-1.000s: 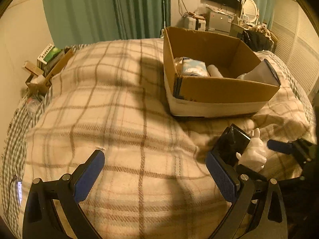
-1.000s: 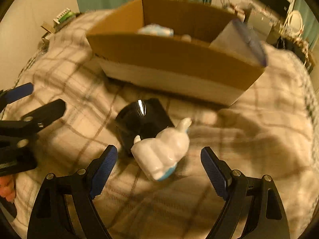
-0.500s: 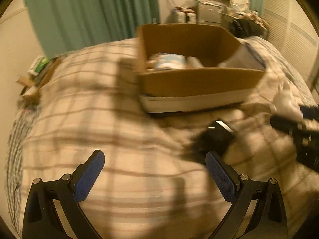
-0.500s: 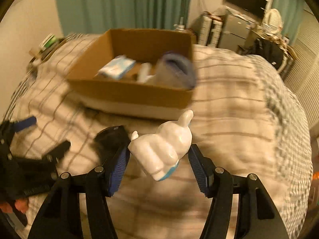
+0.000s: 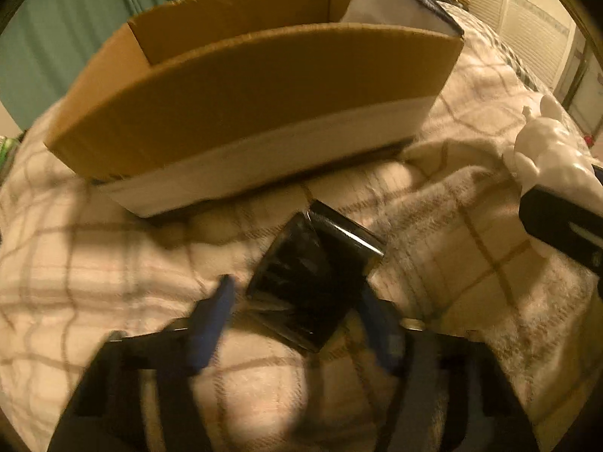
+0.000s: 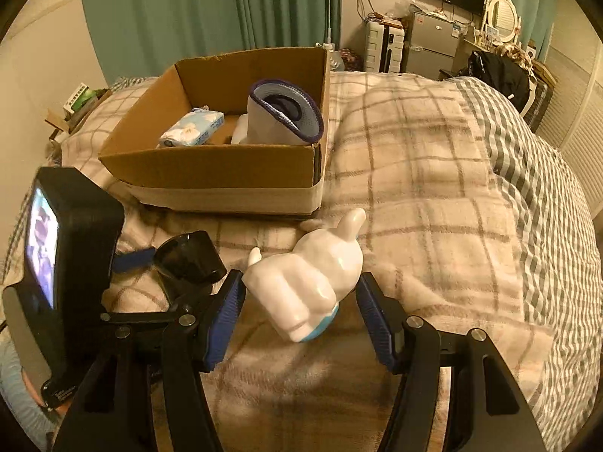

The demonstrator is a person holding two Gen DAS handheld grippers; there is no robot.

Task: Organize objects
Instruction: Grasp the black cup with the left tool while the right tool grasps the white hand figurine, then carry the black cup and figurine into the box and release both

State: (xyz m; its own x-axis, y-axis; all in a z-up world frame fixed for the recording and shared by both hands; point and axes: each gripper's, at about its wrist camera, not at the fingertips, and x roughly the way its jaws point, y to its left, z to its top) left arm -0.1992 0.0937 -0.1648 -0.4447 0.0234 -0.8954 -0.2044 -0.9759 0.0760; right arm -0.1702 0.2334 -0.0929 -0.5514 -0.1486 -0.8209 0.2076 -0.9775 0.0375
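My right gripper (image 6: 301, 310) is shut on a white rabbit figurine (image 6: 314, 277) with a blue base and holds it above the plaid blanket; the figurine also shows in the left wrist view (image 5: 550, 158). My left gripper (image 5: 297, 316) has its blue pads on both sides of a black box-shaped object (image 5: 312, 278) lying on the blanket; the view is blurred and contact is unclear. The black object shows in the right wrist view (image 6: 188, 256). A cardboard box (image 6: 211, 173) stands just beyond, holding a tissue pack (image 6: 192, 132) and a white-and-blue roll (image 6: 282, 116).
The bed is covered by a plaid blanket (image 6: 433, 173) with a grey checked sheet (image 6: 546, 188) at the right. Green curtains (image 6: 211, 11) and a fridge and TV (image 6: 433, 37) stand behind. Clutter (image 6: 75, 105) sits at the bed's far left edge.
My left gripper moved forward to the black object and closed in around it. My right gripper closed on the rabbit figurine and lifted it.
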